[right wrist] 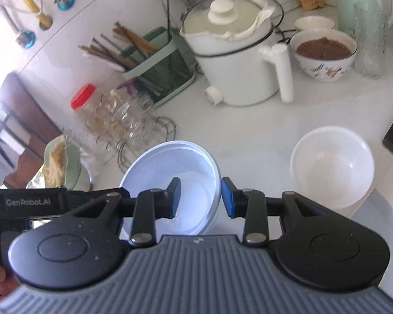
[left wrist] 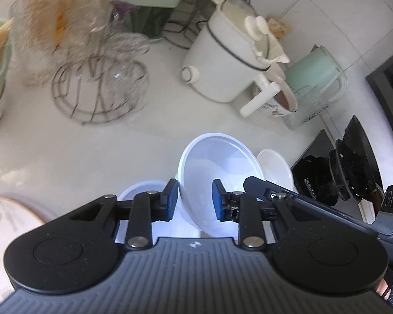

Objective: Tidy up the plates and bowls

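In the left wrist view a white plastic bowl [left wrist: 220,172] is tilted, its left rim between the pads of my left gripper [left wrist: 194,200], whose jaws stand apart around it. A second white bowl [left wrist: 275,167] lies behind it and a bluish-white bowl [left wrist: 141,188] below left. A patterned plate [left wrist: 10,219] shows at the lower left. In the right wrist view my right gripper [right wrist: 200,198] is open around the right rim of a bluish-white bowl [right wrist: 175,162], one pad inside, one outside. Another white bowl [right wrist: 332,164] sits to the right on the counter.
A white electric pot [right wrist: 235,60], a bowl of brown food [right wrist: 325,52], a mint jug [left wrist: 314,78], a glass vase [right wrist: 369,39], a utensil holder [right wrist: 157,60], a wire rack of glasses [left wrist: 99,89], a red-lidded jar [right wrist: 91,104] and a noodle dish [right wrist: 57,162] crowd the white counter. A black stove [left wrist: 353,162] lies at the right.
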`<state>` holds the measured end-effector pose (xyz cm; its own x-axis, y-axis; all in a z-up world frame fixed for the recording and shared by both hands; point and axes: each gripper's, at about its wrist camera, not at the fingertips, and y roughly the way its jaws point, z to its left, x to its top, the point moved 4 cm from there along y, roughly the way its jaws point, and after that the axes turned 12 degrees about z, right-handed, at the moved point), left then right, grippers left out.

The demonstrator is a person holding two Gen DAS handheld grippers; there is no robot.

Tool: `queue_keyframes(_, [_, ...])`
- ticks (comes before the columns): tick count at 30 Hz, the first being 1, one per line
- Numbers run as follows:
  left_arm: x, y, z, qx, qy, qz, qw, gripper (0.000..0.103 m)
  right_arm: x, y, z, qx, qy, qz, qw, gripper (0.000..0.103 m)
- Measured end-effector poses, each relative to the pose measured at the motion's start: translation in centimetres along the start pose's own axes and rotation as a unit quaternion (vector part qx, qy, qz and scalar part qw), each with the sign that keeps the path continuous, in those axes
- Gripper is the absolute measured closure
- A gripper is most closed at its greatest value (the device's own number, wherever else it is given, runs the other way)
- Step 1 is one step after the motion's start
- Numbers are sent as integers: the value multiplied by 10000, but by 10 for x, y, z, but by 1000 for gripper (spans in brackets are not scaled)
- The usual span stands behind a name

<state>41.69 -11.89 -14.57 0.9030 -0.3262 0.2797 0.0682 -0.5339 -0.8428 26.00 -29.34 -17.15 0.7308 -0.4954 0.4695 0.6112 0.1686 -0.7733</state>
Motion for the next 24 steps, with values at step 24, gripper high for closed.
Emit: queue_keyframes(24, [-30,1,56,506,-392,259,9976,70,-35,45,48,-291,-814,767,9933,65])
